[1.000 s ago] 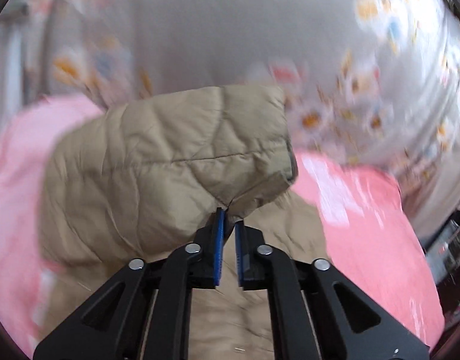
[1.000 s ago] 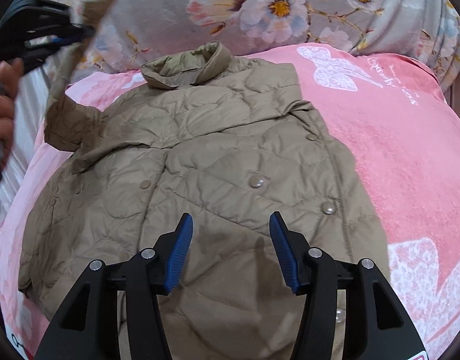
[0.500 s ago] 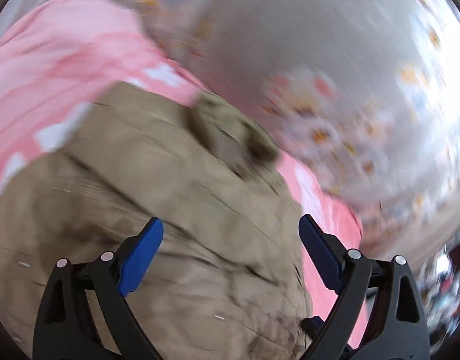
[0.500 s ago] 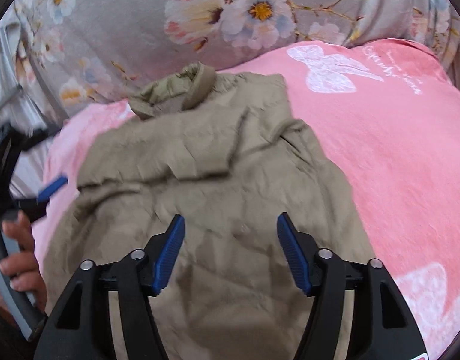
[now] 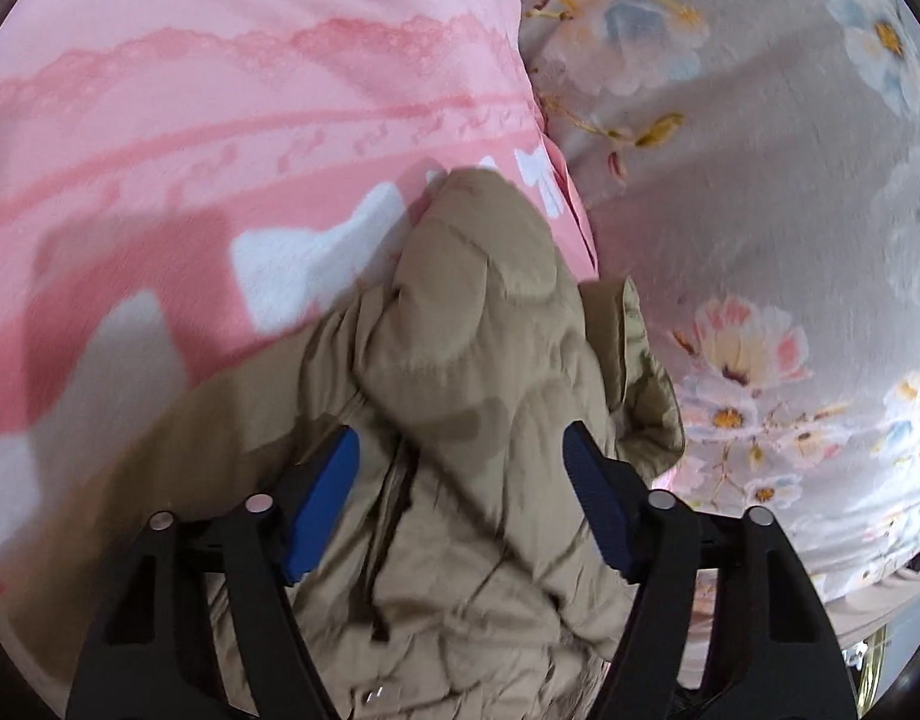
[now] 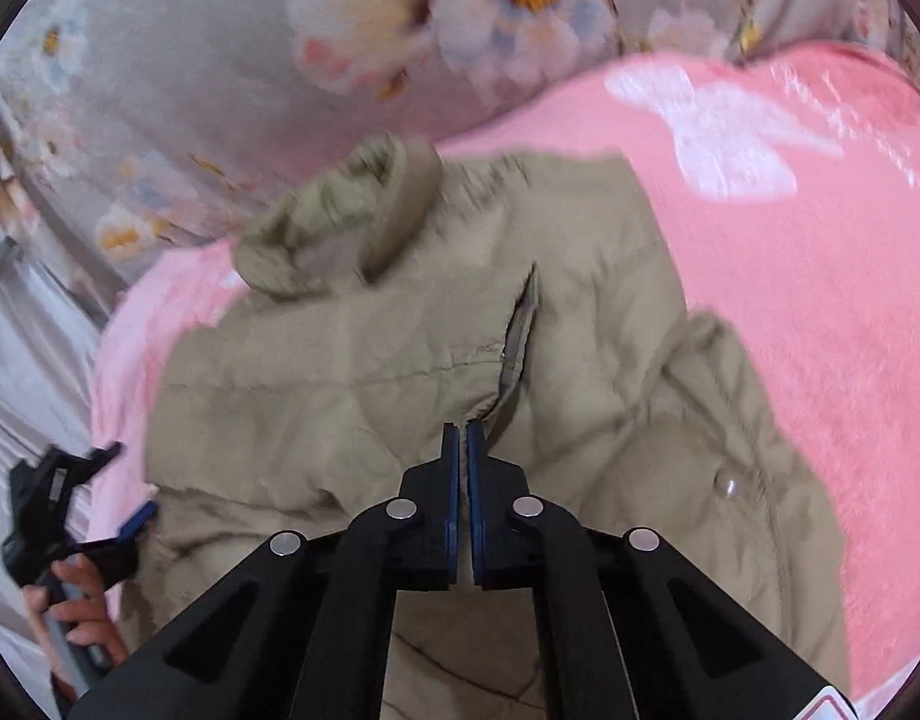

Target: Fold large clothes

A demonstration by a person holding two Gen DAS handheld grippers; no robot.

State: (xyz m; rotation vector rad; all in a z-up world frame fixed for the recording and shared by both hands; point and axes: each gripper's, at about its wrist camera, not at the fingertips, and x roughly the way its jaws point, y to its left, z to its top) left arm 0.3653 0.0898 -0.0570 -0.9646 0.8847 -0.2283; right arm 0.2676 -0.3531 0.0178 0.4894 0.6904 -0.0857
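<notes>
Khaki jacket (image 6: 580, 360) has one sleeve folded in; right gripper (image 6: 460, 444) pinches its cuff, left gripper (image 5: 460, 480) has just been narrowing, empty; body folds remain.

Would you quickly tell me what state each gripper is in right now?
Left gripper: open, jaws just closing partway over the jacket, not pinching it.
Right gripper: just closed, pinching the jacket's edge.

jacket (image 6: 580, 360) on blanket (image 6: 820, 300) | quilt (image 6: 189, 60) behind | collar (image 6: 351, 222) far end
</notes>
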